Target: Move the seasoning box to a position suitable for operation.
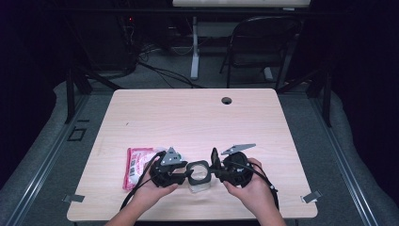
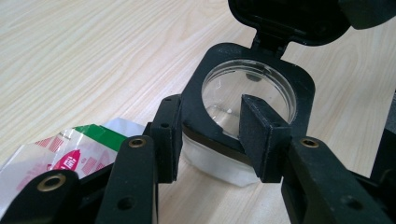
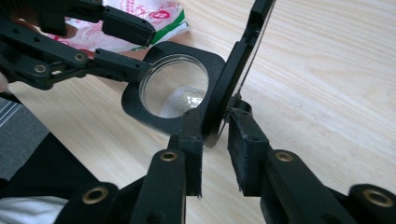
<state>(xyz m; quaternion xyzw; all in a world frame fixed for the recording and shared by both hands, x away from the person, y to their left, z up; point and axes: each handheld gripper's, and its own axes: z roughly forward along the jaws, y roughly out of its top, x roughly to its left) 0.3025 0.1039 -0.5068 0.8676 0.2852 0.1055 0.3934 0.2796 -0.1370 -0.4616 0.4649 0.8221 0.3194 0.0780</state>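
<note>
Two grippers on one folding magnifier [image 1: 198, 172] | table [image 1: 197, 113]: magnifier near its front edge, wrapper [image 1: 134, 165] just left of magnifier | left gripper [image 2: 212, 135] clamps the square lens frame | right gripper [image 3: 215, 135] narrowed around the upright hinged cover [image 3: 243, 60], contact unclear | advice: steady frame, swing cover slowly about its hinge

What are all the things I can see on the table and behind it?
Folding magnifier: one, black frame, clear lens, near edge, above a clear wrapper.
Lid: one, black, hinged upright.
Snack packet: one, red, white and green, left of magnifier.
Table: one, pale wood.
Chair: one, dark, behind table.
Left gripper: one, black, clamping the frame.
Right gripper: one, black, astride the lid.
Hands: two, holding grippers.
</note>
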